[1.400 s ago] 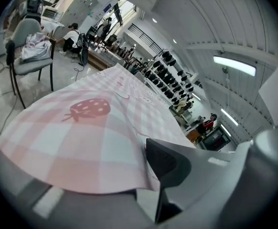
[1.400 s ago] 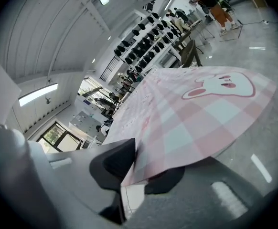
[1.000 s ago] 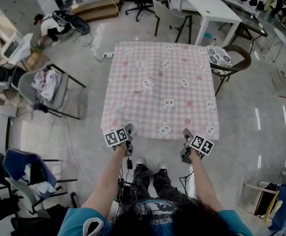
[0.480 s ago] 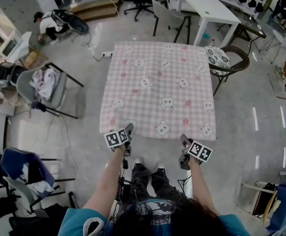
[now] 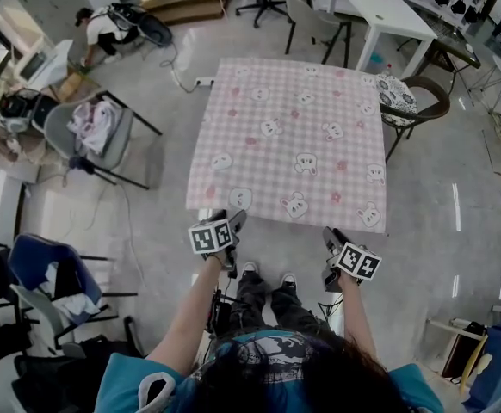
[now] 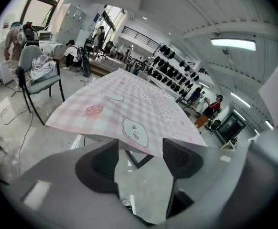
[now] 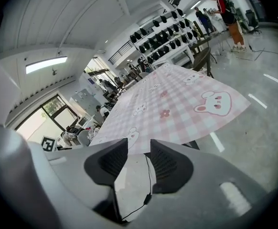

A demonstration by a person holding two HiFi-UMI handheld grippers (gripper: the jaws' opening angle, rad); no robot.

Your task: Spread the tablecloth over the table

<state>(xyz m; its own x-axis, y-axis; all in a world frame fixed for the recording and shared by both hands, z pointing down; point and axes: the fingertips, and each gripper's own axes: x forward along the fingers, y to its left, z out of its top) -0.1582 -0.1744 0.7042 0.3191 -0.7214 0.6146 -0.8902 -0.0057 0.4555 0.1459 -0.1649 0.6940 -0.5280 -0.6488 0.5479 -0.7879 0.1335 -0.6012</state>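
The left gripper (image 6: 140,149) is opening its jaws and nothing lies between them. Through the gap only the grey floor (image 6: 144,194) and a dark piece of the table's frame (image 6: 136,159) show. The right gripper (image 7: 139,149) has its jaws spread as well, with only floor and a thin black cable (image 7: 149,180) behind the gap.

Just beyond both sets of tips is the near hem of the pink checked tablecloth (image 5: 293,136), which is printed with rabbits and strawberries. It lies flat and square over the table and droops a little past the edge on the person's side.

A second ago both grippers were at that hem, apparently pinching it. Since then they have let go and drawn back toward the person's legs. In the head view the left gripper (image 5: 230,224) is just short of the near-left corner. The right gripper (image 5: 330,237) sits a little off the hem, inward of the near-right corner.

With the release the cloth rests on its own and no folds show, so the spreading looks essentially done. At most a small tug to even the overhang may be left.
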